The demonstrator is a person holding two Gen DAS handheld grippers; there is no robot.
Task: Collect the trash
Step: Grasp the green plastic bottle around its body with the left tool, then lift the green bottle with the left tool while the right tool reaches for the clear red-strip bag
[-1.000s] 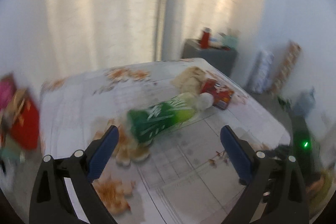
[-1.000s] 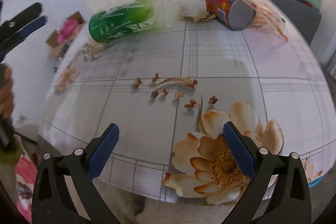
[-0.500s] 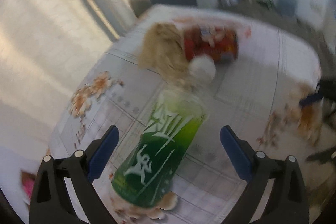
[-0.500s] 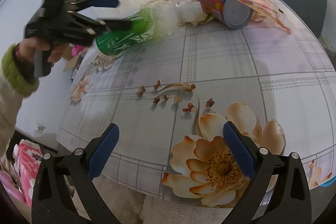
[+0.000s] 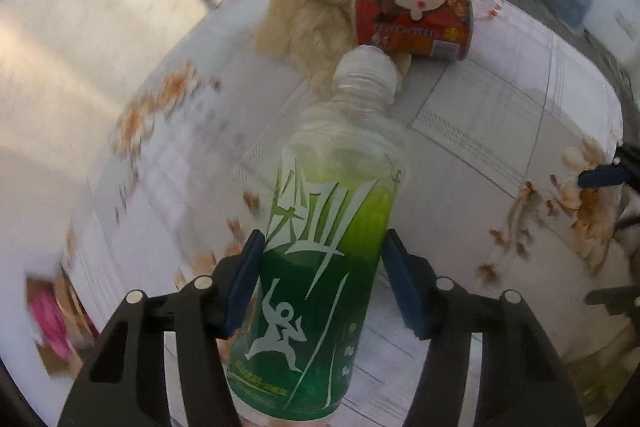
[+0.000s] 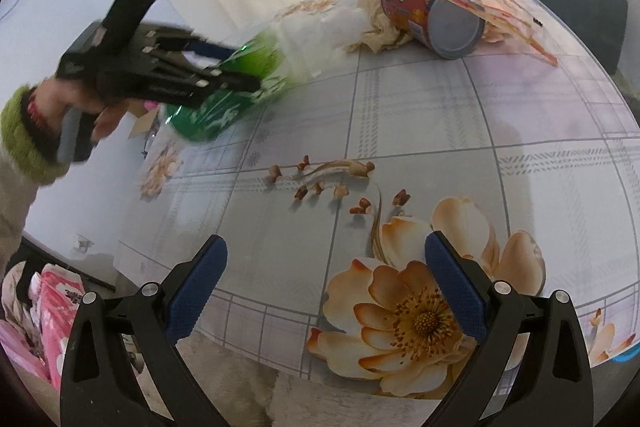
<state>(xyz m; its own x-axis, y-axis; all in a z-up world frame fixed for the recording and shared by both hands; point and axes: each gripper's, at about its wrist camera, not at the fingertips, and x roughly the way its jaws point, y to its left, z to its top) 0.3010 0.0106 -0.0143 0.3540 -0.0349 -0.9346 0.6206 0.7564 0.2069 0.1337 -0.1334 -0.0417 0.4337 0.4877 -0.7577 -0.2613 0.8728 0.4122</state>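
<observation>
- Left gripper jaws closing around green bottle, lying near table edge.
- Right gripper jaws released, empty.
- Risk: thin, smooth bottle squirting out or rolling off if pinched off-centre.

The left wrist view looks steeply down along its own fingers at close range, with the green bottle filling the centre and the red can and table beyond it. The right wrist view looks obliquely down from the table's near edge, set further back, facing across the floral tablecloth toward the curtains. Both views share the bottle, the can and the crumpled paper, and the right wrist view also takes in the left gripper from the side.
</observation>
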